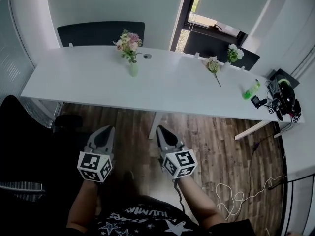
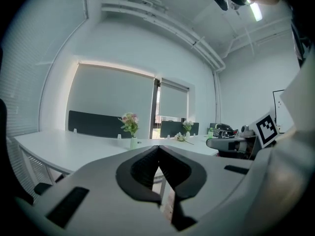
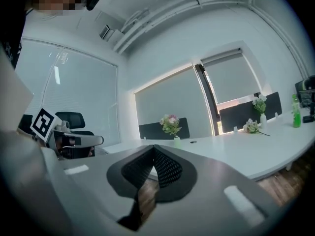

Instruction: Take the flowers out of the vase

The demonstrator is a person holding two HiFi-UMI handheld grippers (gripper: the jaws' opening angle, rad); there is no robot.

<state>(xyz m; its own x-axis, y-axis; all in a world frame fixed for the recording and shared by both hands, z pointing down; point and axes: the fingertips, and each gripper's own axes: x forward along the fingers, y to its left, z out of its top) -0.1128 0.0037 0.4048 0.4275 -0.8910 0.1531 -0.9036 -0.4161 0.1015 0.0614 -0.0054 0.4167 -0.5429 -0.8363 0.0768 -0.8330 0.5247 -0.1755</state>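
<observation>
White table (image 1: 88, 77) spans the far side. Pale green vase (image 1: 133, 69) stands upright at its far left, holding pink and white flowers (image 1: 129, 43). A loose flower bunch (image 1: 213, 65) lies to the right; a green bottle (image 1: 251, 89) lies further right. Left gripper (image 1: 105, 130) and right gripper (image 1: 161, 130), jaws together, hang over the wooden floor (image 1: 211, 136), near side of the table.

Across the middle we see a long white table (image 1: 88, 82) on a dark wooden plank floor (image 1: 211, 141). Behind it stand black partition panels (image 1: 101, 32) and a pale grey wall (image 1: 147, 4). Daylight enters under a grey window blind (image 1: 231, 1), upper right.
</observation>
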